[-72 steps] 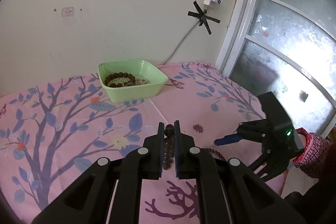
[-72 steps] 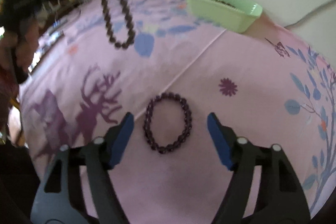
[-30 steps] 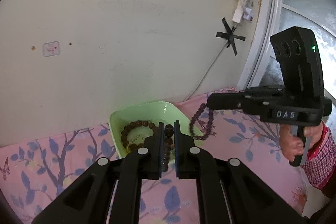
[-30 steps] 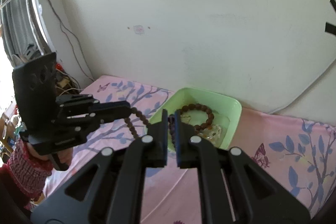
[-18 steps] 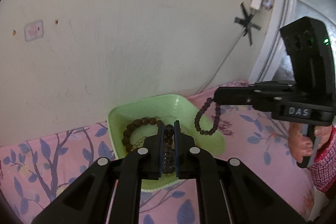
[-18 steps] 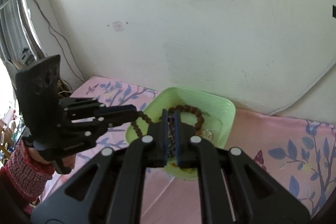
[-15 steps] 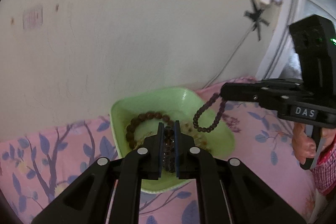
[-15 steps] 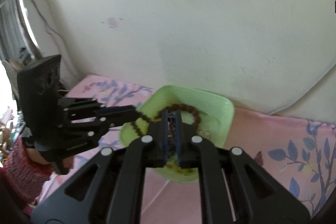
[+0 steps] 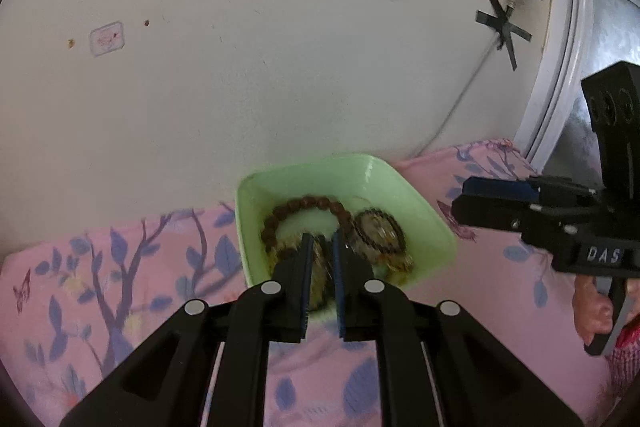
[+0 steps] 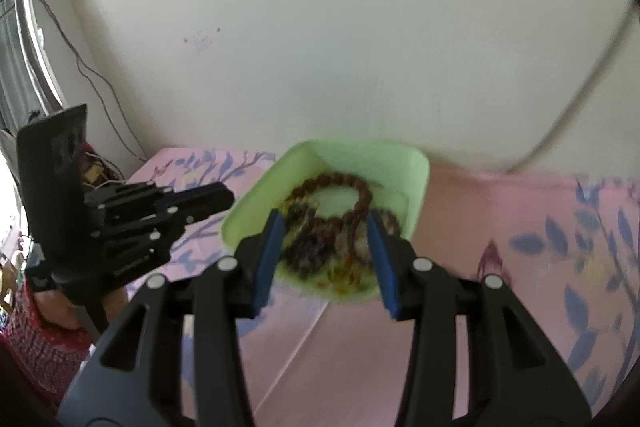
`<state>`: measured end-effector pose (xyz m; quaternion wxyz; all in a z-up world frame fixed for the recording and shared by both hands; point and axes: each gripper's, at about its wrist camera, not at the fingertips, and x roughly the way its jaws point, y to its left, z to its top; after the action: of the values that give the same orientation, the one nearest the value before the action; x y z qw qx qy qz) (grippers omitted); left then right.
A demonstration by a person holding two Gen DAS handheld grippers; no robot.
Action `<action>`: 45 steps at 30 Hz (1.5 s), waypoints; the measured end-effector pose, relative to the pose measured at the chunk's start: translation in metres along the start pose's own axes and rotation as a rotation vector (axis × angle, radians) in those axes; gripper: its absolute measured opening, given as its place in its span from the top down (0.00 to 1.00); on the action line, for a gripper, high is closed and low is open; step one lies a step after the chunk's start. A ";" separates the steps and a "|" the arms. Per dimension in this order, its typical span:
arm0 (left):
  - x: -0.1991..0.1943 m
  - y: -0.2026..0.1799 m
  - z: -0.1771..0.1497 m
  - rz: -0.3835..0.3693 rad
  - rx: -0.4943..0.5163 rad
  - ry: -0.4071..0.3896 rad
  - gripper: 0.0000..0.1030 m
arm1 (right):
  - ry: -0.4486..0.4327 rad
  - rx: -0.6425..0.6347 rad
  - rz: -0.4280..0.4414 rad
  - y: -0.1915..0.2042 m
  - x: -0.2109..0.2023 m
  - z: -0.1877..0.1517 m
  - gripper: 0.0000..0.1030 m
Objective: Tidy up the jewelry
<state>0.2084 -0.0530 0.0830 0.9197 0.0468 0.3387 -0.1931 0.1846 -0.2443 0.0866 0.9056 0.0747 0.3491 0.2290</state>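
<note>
A light green tray (image 9: 380,175) (image 10: 416,163) sits on the pink floral cloth against the wall. It holds a brown bead bracelet (image 9: 308,205) (image 10: 340,181), a dark bead bracelet (image 9: 378,233) (image 10: 308,247) and other small pieces. My left gripper (image 9: 320,247) hangs over the tray's near edge, its jaws a narrow gap apart, with nothing gripped between them. My right gripper (image 10: 326,227) is open wide over the tray and empty. Each gripper shows in the other's view, the right one (image 9: 500,191) and the left one (image 10: 208,197).
The wall stands right behind the tray. A cable (image 9: 460,107) runs down the wall to a taped plug. A window frame (image 9: 560,67) is on the right. The pink cloth (image 9: 120,267) spreads to both sides.
Both grippers moved from the cloth up to the tray with a bracelet each. Both have now opened, and both bracelets lie in the tray.
</note>
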 end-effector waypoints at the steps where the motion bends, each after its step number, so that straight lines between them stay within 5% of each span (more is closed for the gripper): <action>1: -0.003 -0.003 -0.005 0.006 -0.002 0.001 0.85 | 0.000 0.002 -0.003 0.002 -0.002 -0.007 0.60; 10: -0.052 -0.036 -0.064 0.029 -0.040 -0.022 0.85 | -0.015 0.048 -0.071 0.032 -0.035 -0.091 0.60; 18: -0.087 -0.059 -0.100 0.059 -0.028 -0.033 0.85 | -0.026 0.067 -0.115 0.054 -0.068 -0.132 0.59; 23: -0.110 -0.063 -0.116 0.054 -0.048 -0.076 0.83 | -0.056 0.051 -0.137 0.072 -0.086 -0.146 0.42; 37: -0.145 -0.064 -0.155 0.076 -0.049 -0.111 0.32 | -0.058 0.077 -0.157 0.100 -0.094 -0.182 0.39; 45: -0.159 -0.057 -0.175 0.240 -0.101 -0.122 0.15 | -0.078 0.144 -0.200 0.101 -0.093 -0.202 0.39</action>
<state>-0.0299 -0.0160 0.0535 0.9562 0.0288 0.2833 -0.0671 -0.0468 -0.2030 0.0214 0.9291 0.1133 0.3347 0.1089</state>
